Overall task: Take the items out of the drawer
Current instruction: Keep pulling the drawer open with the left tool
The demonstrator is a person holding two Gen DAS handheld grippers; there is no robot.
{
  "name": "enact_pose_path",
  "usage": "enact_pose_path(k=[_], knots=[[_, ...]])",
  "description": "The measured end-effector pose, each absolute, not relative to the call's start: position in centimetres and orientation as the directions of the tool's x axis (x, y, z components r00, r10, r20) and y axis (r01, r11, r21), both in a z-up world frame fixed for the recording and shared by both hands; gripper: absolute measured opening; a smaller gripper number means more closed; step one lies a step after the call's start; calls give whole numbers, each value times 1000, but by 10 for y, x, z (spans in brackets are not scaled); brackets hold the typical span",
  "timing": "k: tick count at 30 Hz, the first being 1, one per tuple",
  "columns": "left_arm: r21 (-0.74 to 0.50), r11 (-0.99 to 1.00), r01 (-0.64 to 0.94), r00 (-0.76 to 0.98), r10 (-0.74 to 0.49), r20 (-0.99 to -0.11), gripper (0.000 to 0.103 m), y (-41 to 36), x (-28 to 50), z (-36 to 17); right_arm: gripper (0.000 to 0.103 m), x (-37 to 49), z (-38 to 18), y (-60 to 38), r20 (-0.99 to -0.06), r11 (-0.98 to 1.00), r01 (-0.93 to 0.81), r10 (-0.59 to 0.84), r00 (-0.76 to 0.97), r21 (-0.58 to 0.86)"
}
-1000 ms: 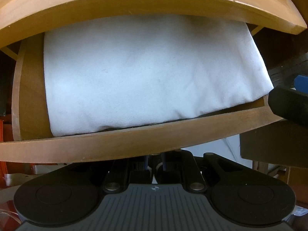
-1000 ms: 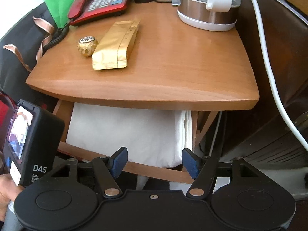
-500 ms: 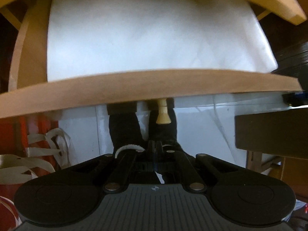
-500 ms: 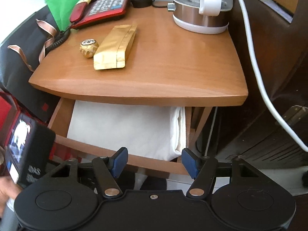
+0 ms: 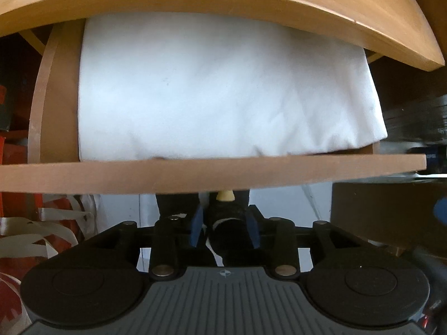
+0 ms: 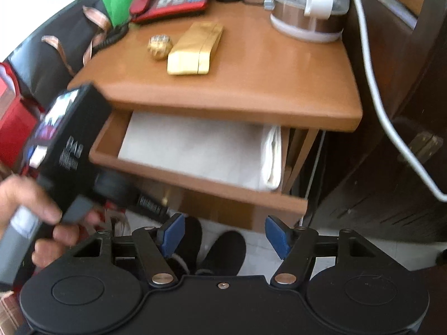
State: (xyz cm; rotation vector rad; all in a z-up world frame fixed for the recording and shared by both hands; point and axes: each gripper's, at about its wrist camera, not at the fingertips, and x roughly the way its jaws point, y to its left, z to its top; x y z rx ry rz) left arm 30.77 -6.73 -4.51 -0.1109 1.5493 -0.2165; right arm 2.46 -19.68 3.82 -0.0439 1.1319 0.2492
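table (image 6: 251, 83) top, gold packet (image 6: 195, 48) far on it | drawer (image 5: 212, 174) pulled out beneath | folded white cloth (image 5: 223, 92) fills it | my left tongs (image 5: 223, 224) opening, nothing between | my right tongs (image 6: 225, 237) spread, empty, near drawer front

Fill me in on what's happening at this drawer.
A person holds a hand-held gripper in each hand at a wooden side table. The drawer is pulled out, with a folded white cloth lying inside. The left hand-held gripper sits just below the drawer front near its knob, jaws opening with nothing gripped. The right hand-held gripper hovers open in front, empty.
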Motion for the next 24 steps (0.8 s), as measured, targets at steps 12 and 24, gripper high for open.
enact_pose_path(k=[12,24], knots=[[-188,981,53,22,-189,-982,23,-76,320,-50,62,17,9,-193,-927,970,-216,179,331,110],[-145,987,65,35,-147,-988,13,-81,314,-56,62,15,-4,-190,-937,972,-210,169,307,107]])
